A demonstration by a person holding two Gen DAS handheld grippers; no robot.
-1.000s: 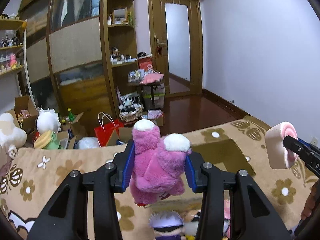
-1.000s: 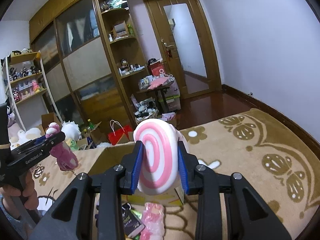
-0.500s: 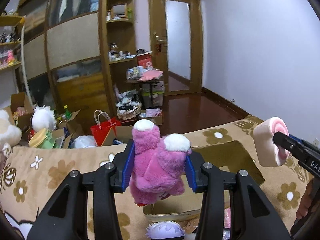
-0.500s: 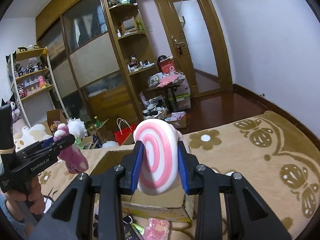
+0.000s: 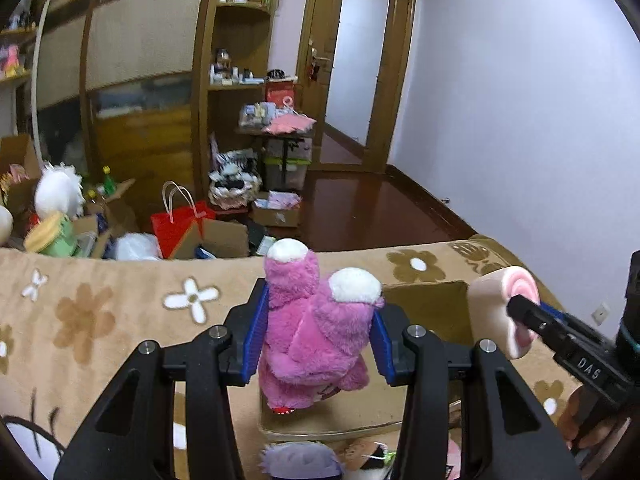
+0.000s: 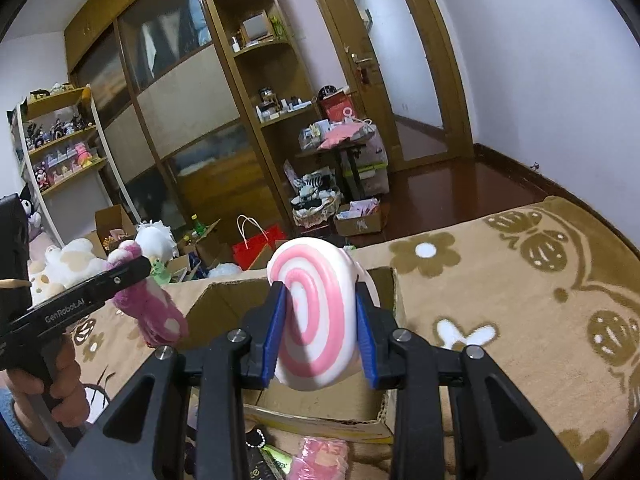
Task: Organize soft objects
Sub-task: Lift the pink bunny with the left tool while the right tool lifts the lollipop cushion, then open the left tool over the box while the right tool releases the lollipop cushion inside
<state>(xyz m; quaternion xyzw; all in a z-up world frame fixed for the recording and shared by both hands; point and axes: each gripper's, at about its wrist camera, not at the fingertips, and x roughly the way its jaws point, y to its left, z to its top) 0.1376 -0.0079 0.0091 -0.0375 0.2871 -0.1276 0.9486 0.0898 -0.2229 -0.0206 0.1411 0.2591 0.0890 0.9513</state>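
Carrying 2 toys above the open cardboard box (image 6: pixel 304 406) on the bed: left tongs (image 5: pixel 318 338) clamp the pink plush (image 5: pixel 316 332), right tongs (image 6: pixel 320 336) clamp the swirl cushion (image 6: pixel 316 312). Neither is dropped in; more toys lie below.

left tool (image 5: pixel 318 338): blk arms | blue pads | silver screws | right tool (image 6: pixel 320 338): same

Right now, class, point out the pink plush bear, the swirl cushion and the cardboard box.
pink plush bear (image 5: pixel 316 336), left wrist view, on its furry back.
swirl cushion (image 6: pixel 316 312), right wrist view, on the pink-and-white spiral face.
cardboard box (image 6: pixel 224 300), right wrist view, on the inside of its far wall.
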